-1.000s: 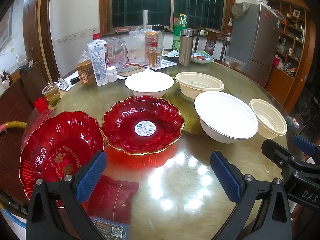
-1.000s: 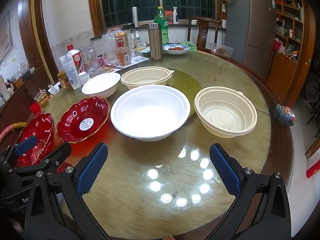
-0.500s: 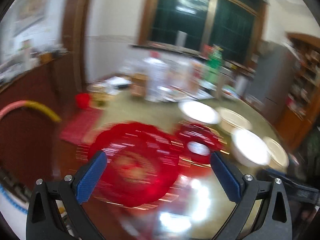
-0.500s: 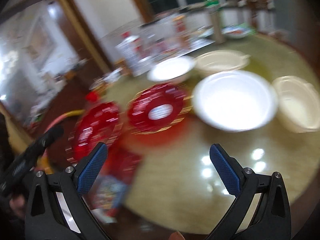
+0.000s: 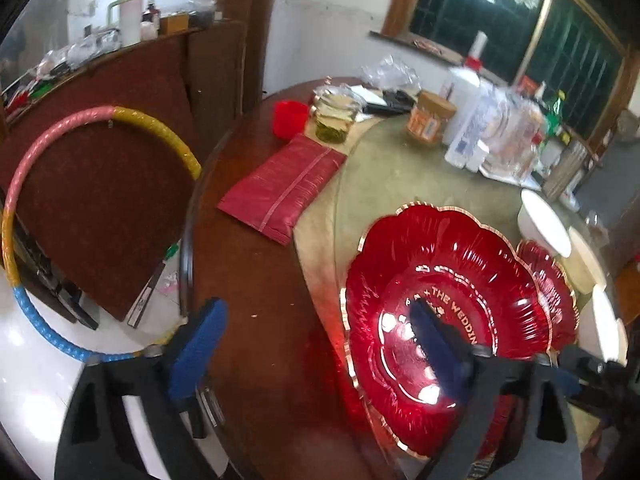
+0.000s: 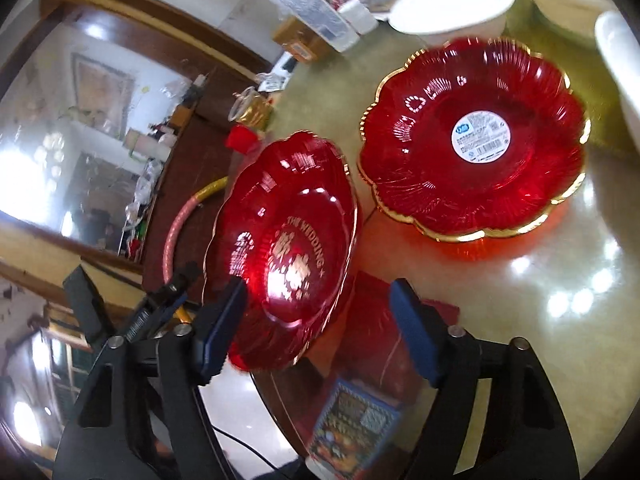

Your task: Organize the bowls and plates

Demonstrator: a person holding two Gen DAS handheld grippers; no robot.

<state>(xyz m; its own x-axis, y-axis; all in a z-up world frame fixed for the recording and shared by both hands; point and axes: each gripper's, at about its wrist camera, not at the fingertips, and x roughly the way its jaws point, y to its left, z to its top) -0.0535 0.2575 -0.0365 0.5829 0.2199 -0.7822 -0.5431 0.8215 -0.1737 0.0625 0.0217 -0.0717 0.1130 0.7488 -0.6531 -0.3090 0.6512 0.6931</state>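
Your left gripper is now gaping wide over the table edge, holding nothing, its right finger above the wedding plate. Your right gripper, also wide open and empty, has swung left; the 2nd red plate is sitting just beyond.

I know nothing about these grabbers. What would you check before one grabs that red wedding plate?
1. Left gripper open: ok.
2. Its fingers straddle the wedding plate rim, one over the plate, one outside it: ok.
3. Fingers touching the plate: cannot tell.
4. Right gripper open and holding nothing: ok.
5. Sticker plate lies apart from the wedding plate: ok.
6. Wedding plate clear of the red packet beside it: cannot tell.
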